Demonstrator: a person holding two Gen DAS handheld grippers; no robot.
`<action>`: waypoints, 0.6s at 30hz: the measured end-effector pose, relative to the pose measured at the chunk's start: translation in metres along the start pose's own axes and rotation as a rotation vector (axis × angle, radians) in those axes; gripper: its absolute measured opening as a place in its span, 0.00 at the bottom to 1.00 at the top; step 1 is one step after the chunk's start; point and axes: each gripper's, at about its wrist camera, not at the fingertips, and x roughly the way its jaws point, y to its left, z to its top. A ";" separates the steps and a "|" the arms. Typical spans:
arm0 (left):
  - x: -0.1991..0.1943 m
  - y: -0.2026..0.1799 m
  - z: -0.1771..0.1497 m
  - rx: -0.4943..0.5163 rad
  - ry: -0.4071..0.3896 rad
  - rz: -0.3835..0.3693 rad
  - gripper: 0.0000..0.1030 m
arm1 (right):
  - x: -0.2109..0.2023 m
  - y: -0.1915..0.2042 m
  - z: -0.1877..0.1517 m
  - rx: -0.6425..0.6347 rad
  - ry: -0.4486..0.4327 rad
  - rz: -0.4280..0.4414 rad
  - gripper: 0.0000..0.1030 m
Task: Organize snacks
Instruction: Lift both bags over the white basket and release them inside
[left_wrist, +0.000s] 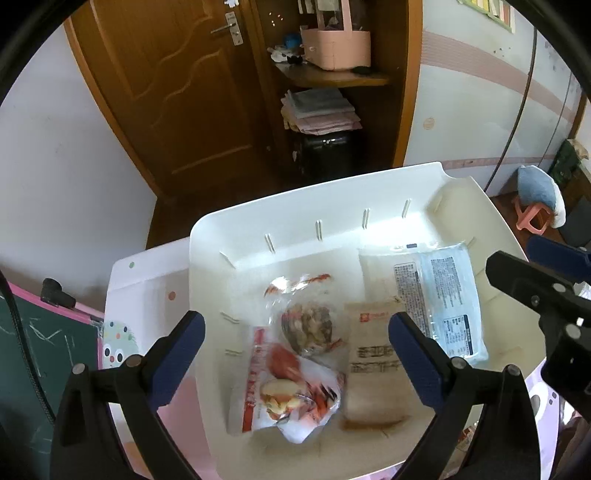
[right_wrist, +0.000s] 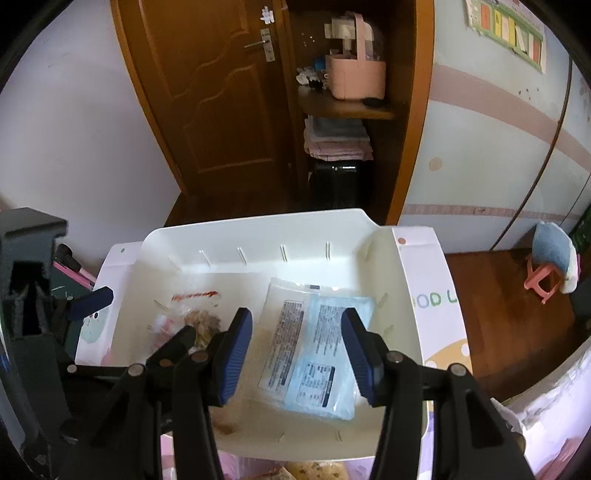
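Note:
A white plastic bin (left_wrist: 332, 199) (right_wrist: 258, 229) holds several snack packs. In the left wrist view a red and white pack (left_wrist: 284, 391), a clear pack with a brown snack (left_wrist: 308, 321), a tan paper pack (left_wrist: 373, 369) and a light blue pack (left_wrist: 439, 295) lie on its floor. My left gripper (left_wrist: 295, 354) is open and empty above the red and clear packs. My right gripper (right_wrist: 295, 354) is open and empty above the light blue pack (right_wrist: 314, 350). The right gripper also shows at the right edge of the left wrist view (left_wrist: 546, 295).
The bin sits on a white and pink child's table (left_wrist: 147, 280) (right_wrist: 436, 306). A green chalkboard (left_wrist: 33, 350) is at the left. A wooden door (left_wrist: 177, 92) and shelf with a pink basket (right_wrist: 356, 74) stand behind. A pink stool (right_wrist: 546, 273) is on the floor at right.

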 end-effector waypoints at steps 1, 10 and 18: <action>-0.001 -0.001 0.000 0.003 -0.008 0.001 0.96 | 0.000 -0.001 -0.001 0.003 0.003 0.001 0.49; -0.026 -0.004 -0.011 0.025 -0.058 -0.023 0.86 | -0.012 -0.004 -0.015 0.014 0.014 0.012 0.49; -0.066 -0.002 -0.022 0.044 -0.092 -0.022 0.86 | -0.049 -0.002 -0.032 0.001 -0.012 0.025 0.49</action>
